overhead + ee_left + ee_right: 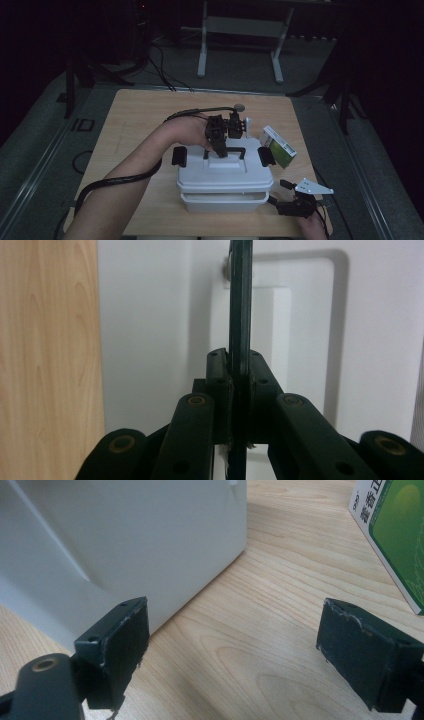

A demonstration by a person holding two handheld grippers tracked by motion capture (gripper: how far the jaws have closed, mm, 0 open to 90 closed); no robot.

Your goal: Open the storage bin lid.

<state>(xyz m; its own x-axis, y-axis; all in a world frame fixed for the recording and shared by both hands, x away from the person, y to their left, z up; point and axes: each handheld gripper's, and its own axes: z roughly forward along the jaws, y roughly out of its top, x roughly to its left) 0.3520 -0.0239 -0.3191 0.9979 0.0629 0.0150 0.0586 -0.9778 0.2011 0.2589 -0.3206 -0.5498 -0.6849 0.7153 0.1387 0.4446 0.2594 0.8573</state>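
Observation:
A white plastic box (222,201) stands at the table's near middle, its lid (200,179) on and a black latch (179,156) at each end. My left gripper (220,149) points down over the lid, shut on the lid's thin black handle (237,150). In the left gripper view the handle (240,300) runs upright between the pressed jaws of the left gripper (239,365). My right gripper (278,192) rests low by the box's near right corner. Its jaws stand open in the right gripper view (232,630), with bare table between them and the box wall (125,540) at left.
A green and white carton (278,145) stands just right of the box and also shows as a carton (395,535) in the right gripper view. A small white item (247,125) sits behind the left gripper. The wooden table (140,115) is bare at left and back.

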